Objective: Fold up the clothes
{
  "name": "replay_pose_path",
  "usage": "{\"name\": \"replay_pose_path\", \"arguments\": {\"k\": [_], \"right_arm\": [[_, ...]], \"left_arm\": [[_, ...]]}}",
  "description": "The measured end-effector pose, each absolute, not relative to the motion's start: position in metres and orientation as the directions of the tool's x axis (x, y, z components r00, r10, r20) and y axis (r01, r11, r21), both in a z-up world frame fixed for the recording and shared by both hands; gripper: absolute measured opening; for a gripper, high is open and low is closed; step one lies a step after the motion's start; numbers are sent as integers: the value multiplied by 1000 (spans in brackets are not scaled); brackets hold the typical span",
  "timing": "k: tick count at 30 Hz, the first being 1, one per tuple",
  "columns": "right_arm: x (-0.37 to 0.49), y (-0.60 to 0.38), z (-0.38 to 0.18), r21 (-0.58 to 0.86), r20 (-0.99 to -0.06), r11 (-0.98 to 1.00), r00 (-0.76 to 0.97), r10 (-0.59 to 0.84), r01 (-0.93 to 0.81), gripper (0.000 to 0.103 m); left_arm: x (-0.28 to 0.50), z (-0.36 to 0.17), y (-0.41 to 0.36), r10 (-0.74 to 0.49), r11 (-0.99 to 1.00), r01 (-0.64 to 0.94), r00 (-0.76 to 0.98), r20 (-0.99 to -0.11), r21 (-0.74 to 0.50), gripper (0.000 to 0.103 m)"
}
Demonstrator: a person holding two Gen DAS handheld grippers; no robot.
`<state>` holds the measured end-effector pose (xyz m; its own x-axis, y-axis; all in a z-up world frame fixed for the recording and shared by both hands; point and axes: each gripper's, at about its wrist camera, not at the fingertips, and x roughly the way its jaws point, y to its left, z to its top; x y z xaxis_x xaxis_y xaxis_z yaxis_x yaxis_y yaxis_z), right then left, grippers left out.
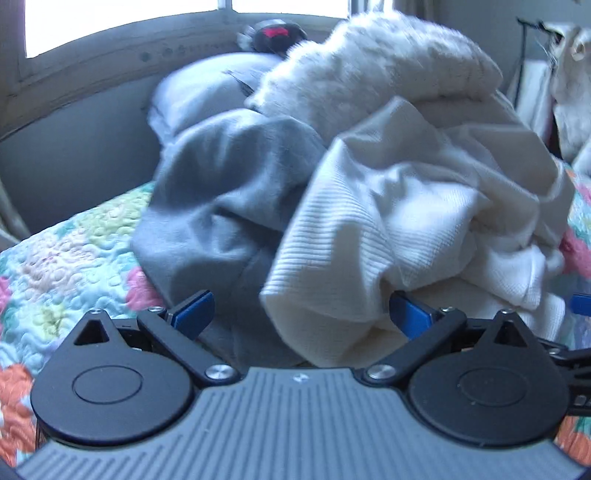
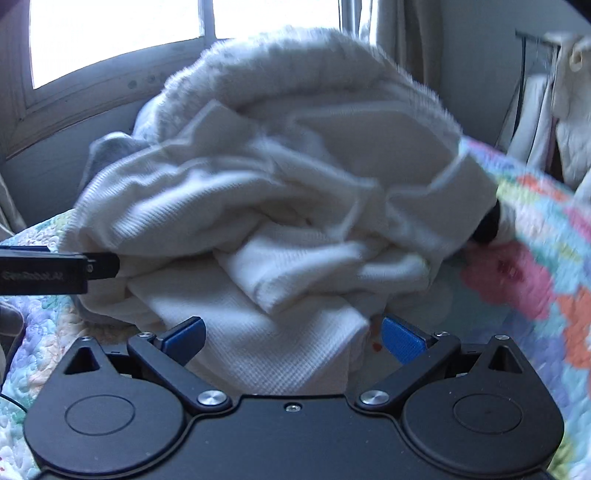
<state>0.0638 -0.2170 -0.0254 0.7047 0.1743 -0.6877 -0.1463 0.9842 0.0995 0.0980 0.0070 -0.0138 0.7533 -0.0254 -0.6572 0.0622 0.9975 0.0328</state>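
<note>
A crumpled pile of cream waffle-knit clothes (image 1: 413,206) lies on a flowered quilt (image 1: 66,251). A grey garment (image 1: 218,199) lies bunched at the pile's left, and a fluffy white blanket (image 1: 376,66) rises behind. My left gripper (image 1: 301,314) is open, with a cream fold hanging between its blue pads (image 1: 194,310) untouched by either. In the right wrist view the same cream pile (image 2: 280,221) fills the middle. My right gripper (image 2: 291,341) is open, its fingers (image 2: 400,341) on either side of a flat white waffle-knit fold (image 2: 280,347). The left gripper's body (image 2: 55,271) shows at that view's left edge.
A pale blue pillow (image 1: 199,88) lies by the wall under a bright window (image 1: 122,22). A dark object with a red mark (image 1: 275,33) sits on the sill. Hanging pale clothes (image 2: 569,107) are at the far right. The quilt (image 2: 535,258) lifts up at the right.
</note>
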Motion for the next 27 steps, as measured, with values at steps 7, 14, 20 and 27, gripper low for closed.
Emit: {"name": "replay_pose_path", "arguments": {"k": [7,14,20,27], "right_arm": [[79,-228,-60,302,-702,950,656,278,-80,89],[55,-225,-32,285,-655,948,692,303,-145,34],[15,-233,14,287,-585,949,760,283,-133,7],[16,-238,25,245,-600,963,762,244,-115,7]], "left_arm": [[126,-39,4,-17,995,80,731,-682,61,103],[119,-40,4,-141,983,182,740,-657,-6,43],[99,-27,-10,-211,970,239,761,-613,-37,37],[96,-19,-19,-235,964,260,758,-608,-49,36]]}}
